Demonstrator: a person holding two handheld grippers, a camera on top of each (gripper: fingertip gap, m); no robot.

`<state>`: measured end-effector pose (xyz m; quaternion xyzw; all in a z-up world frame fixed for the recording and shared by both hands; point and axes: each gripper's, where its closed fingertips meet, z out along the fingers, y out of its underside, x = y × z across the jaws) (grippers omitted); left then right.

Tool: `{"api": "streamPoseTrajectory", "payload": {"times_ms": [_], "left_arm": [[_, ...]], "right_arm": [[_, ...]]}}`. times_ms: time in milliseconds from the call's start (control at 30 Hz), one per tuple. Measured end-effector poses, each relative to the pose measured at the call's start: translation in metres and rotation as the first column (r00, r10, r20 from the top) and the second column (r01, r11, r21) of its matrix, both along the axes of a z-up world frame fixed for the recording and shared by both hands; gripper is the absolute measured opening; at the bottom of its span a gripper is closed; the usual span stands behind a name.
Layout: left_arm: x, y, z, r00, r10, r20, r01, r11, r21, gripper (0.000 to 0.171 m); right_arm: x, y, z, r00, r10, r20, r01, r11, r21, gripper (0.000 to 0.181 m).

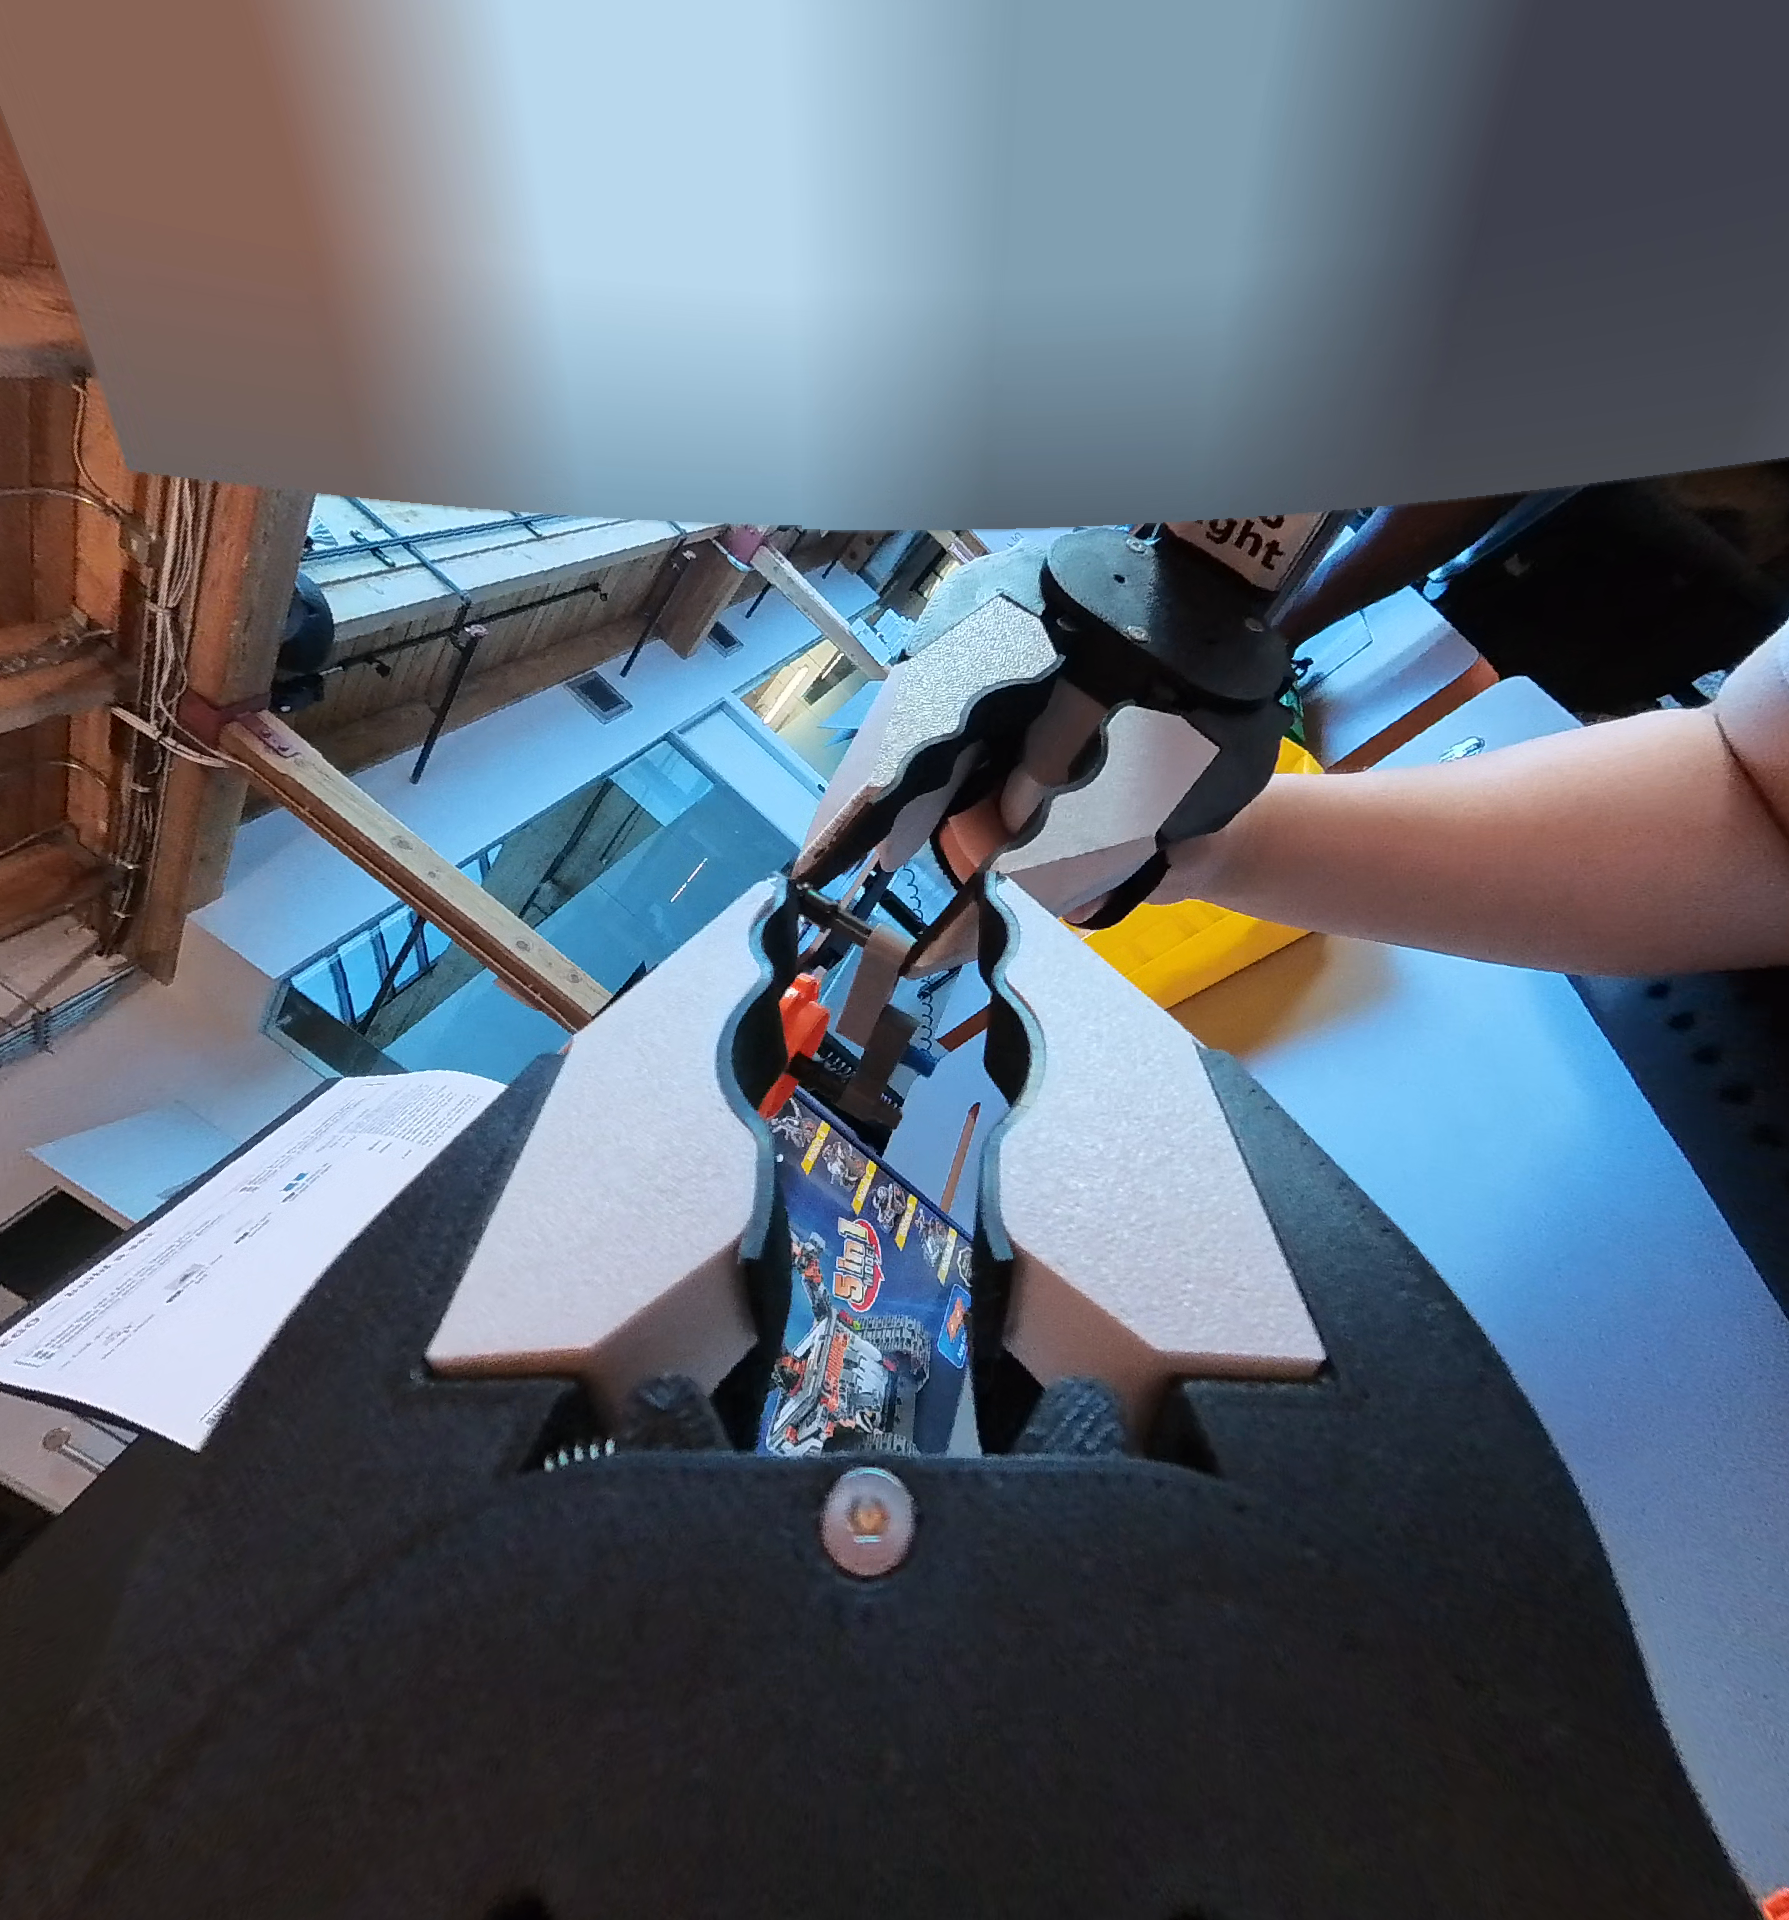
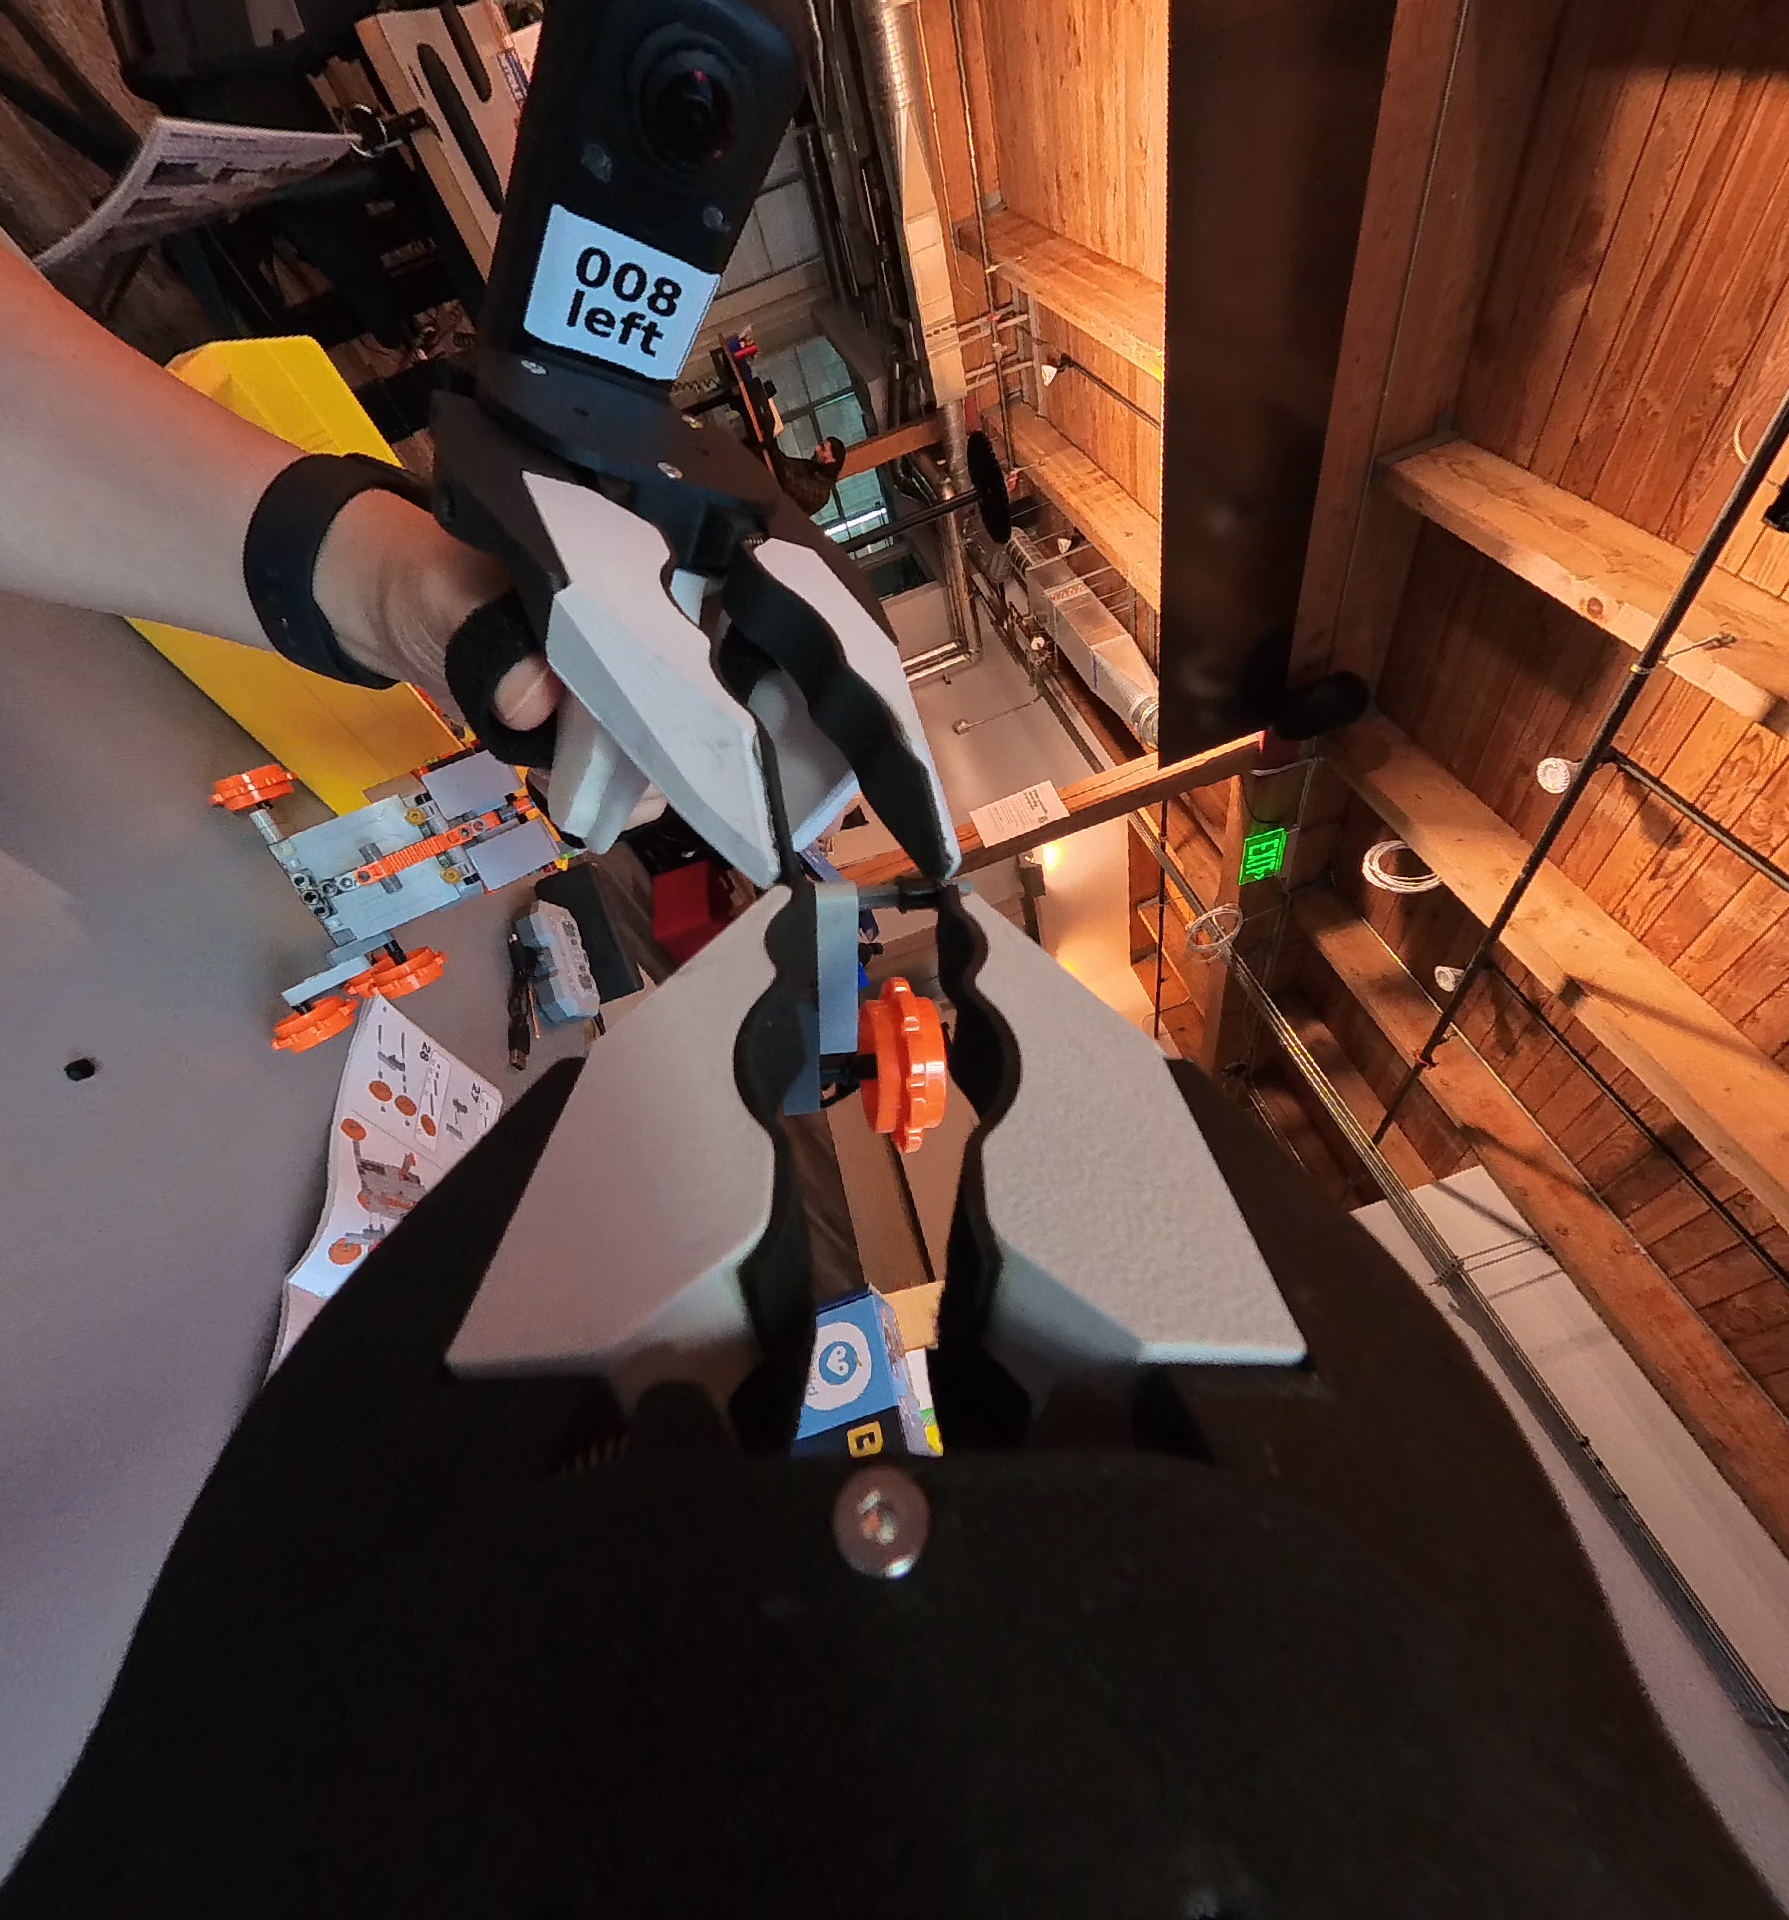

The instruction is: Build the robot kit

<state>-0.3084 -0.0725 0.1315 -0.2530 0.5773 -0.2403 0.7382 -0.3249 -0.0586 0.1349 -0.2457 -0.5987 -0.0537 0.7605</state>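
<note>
In the left wrist view, the left tongs (image 1: 885, 894) are sitting nearly closed at the tips, which are pinching a thin black pin (image 1: 836, 912) on a small grey-and-orange toy-brick assembly (image 1: 848, 1029), its orange gear (image 1: 798, 1023) showing in the gap between the fingers. The right tongs (image 1: 859, 868) are meeting it tip to tip from above, and a colourful box (image 1: 859, 1299) is lying below on the white tabletop (image 1: 1492, 1195), with a yellow bin (image 1: 1191, 945) beyond. In the right wrist view, the right tongs (image 2: 869, 888) are narrowed around the same assembly (image 2: 838, 987), with the left tongs (image 2: 854, 862) gripping its pin (image 2: 921, 891). A partly built grey vehicle with orange wheels (image 2: 391, 862) and an instruction sheet (image 2: 391, 1132) are lying on the tabletop (image 2: 90, 1195).
</note>
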Motion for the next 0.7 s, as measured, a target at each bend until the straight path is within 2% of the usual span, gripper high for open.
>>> {"api": "streamPoseTrajectory", "payload": {"times_ms": [700], "left_arm": [[0.0047, -0.0041, 0.0039, 1.000, -0.017, 0.005, 0.017, 0.999, -0.033, 0.033]], "right_arm": [[0.0022, -0.0004, 0.0023, 1.000, -0.016, -0.001, 0.016, 1.000, 0.006, 0.022]]}}
